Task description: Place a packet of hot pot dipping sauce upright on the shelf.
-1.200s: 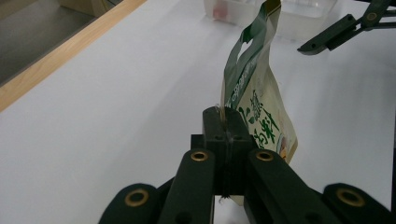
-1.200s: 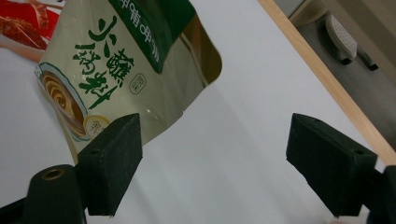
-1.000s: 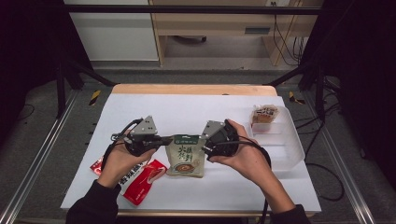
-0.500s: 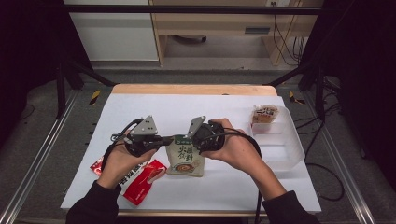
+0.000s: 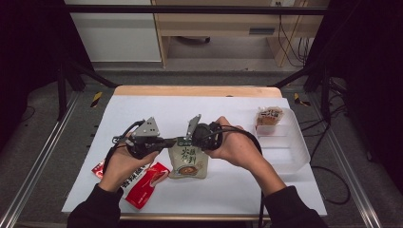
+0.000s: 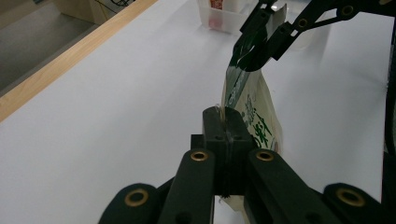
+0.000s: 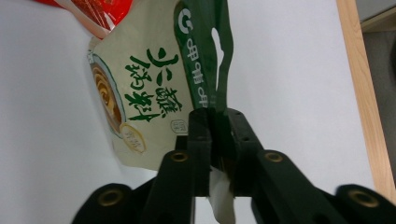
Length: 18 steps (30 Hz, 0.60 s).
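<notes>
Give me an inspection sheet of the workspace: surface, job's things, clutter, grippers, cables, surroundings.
Surface: white table, wooden far edge.
Job's things: cream sauce pouch with green top strip, held at both upper corners.
Clutter: red packets near left forearm; clear bin at right holding a snack pack.
Grippers: left gripper shut on pouch; right gripper has just closed on its green strip.
Cables: black cable beside bin.
Surroundings: dark frame, grey floor, wooden furniture beyond.
</notes>
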### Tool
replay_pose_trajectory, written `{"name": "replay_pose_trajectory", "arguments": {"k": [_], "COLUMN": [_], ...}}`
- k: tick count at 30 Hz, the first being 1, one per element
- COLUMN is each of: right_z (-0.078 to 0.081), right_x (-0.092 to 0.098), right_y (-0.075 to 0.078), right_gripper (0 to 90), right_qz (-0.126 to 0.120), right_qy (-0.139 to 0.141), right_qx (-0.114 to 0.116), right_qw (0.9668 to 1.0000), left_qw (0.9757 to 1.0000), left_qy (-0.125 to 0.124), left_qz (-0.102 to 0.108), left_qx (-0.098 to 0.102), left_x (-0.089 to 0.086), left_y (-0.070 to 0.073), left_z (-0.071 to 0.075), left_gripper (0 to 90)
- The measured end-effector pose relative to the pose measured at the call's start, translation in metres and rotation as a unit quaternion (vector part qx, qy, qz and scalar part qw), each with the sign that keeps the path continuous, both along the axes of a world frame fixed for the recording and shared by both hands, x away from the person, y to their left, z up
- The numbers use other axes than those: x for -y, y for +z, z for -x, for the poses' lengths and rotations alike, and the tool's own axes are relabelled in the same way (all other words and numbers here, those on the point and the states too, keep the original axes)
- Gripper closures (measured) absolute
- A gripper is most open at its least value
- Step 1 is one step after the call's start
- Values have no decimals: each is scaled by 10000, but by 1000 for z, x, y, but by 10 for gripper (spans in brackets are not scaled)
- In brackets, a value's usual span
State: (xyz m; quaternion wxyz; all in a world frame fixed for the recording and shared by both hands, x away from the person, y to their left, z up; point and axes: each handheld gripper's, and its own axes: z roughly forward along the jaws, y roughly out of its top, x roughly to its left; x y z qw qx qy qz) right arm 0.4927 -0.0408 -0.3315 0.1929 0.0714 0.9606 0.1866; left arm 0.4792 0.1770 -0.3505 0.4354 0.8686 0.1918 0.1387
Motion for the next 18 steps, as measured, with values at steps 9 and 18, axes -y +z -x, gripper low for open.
{"name": "replay_pose_trajectory", "arguments": {"k": [9, 18], "right_z": [1, 1], "right_x": [5, 22], "right_y": [0, 10], "right_gripper": [900, 900], "right_qz": [60, -48], "right_qy": [74, 36], "right_qx": [115, 269], "right_qw": [9999, 9996], "left_qw": [9996, 9989], "left_qy": [99, 441], "left_qz": [259, 160], "left_qx": [-53, -55], "left_x": [-5, -26], "left_y": [-4, -17], "left_z": [-2, -5], "left_gripper": [673, 437]}}
